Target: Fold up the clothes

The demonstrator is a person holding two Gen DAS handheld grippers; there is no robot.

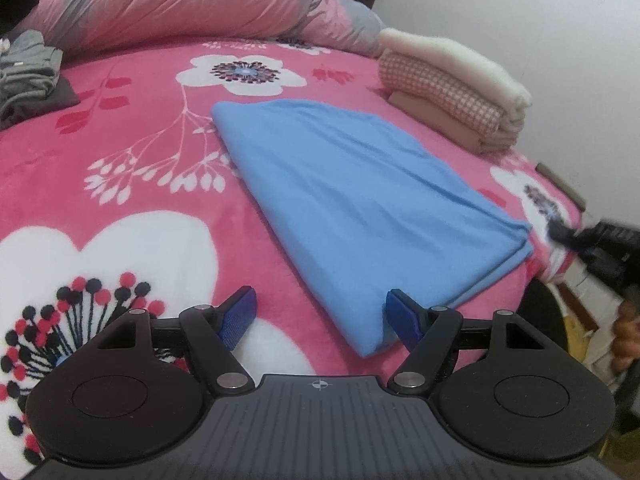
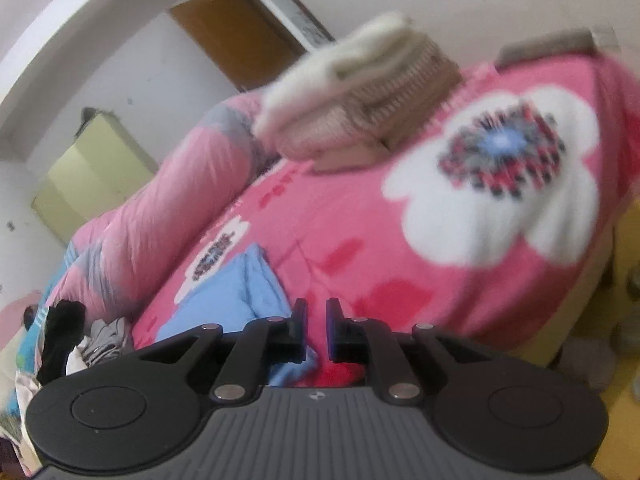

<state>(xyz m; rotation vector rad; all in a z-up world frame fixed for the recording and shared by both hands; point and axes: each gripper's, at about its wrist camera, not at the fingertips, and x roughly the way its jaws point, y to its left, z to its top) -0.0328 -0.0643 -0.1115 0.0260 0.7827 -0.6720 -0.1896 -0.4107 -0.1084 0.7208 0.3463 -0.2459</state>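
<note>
A light blue garment (image 1: 360, 200) lies folded flat in a long rectangle on the pink flowered bedspread (image 1: 120, 152). My left gripper (image 1: 322, 314) is open just above the bed. The garment's near corner lies between its blue pads, against the right pad (image 1: 404, 320). In the left wrist view my right gripper (image 1: 560, 234) shows as a blurred black shape just past the garment's right corner. In the right wrist view it (image 2: 317, 326) is tilted above the bed with its fingers almost together and nothing between them. The blue garment (image 2: 224, 304) lies to its left.
A folded stack of white and checked blankets (image 1: 452, 84) (image 2: 360, 92) sits at the far right of the bed. A rolled pink quilt (image 1: 180, 0) lines the back. Grey clothes (image 1: 28, 68) are piled at the far left. The bed's edge (image 1: 556, 272) drops off right, near a hand (image 1: 626, 336).
</note>
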